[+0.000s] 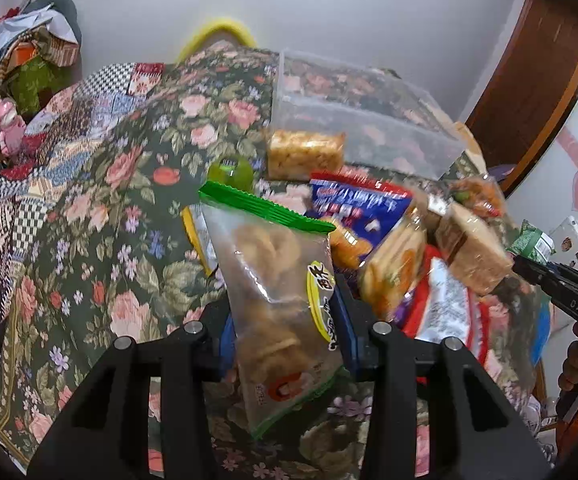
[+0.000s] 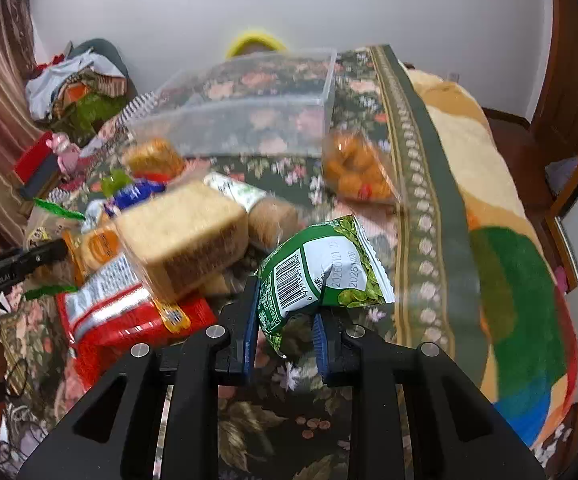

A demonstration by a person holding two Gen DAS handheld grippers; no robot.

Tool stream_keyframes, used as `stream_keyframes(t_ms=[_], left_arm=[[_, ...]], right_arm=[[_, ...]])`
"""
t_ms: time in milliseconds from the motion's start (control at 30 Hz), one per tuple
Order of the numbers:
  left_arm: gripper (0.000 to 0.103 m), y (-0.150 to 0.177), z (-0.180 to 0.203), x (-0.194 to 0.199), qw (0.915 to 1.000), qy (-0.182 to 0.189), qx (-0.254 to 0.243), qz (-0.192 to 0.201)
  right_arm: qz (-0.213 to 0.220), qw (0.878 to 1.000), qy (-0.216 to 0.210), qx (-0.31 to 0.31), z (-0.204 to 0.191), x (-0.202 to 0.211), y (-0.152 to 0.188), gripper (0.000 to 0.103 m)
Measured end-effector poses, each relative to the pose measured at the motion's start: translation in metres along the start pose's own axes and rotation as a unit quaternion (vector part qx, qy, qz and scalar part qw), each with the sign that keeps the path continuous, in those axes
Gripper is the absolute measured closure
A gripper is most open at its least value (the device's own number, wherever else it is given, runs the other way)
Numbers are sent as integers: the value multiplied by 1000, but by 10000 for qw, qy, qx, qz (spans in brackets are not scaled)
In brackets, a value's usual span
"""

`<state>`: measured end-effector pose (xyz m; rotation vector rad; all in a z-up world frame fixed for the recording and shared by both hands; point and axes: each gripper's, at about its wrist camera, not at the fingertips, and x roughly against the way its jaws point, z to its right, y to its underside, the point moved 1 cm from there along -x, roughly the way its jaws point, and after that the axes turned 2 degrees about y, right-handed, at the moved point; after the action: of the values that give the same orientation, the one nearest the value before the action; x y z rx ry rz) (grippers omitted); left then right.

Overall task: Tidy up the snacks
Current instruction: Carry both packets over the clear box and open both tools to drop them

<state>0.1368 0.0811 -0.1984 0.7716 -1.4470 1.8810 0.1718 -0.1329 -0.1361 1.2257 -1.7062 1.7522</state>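
Left wrist: left gripper was clamped on a clear cookie bag with a green top seal, held upright above the floral cloth. Snack pile lay to its right, with the empty clear bin behind it. Right gripper was at the right edge holding a green packet.

Right wrist: right gripper had pinched that green packet, lifted off the cloth. Clear bin sat further back; a wrapped cracker block lay to the left.
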Motion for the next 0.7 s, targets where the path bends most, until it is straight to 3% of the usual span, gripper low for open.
stream_keyframes(t_ms=[300, 700], left_arm=[[61, -39, 12, 24, 9983, 137, -51, 566], [61, -97, 28, 19, 9938, 219, -268, 1053]], right_arm=[[590, 9981, -13, 191, -7, 19, -31, 82], [1322, 9902, -106, 429, -26, 27, -78, 82]])
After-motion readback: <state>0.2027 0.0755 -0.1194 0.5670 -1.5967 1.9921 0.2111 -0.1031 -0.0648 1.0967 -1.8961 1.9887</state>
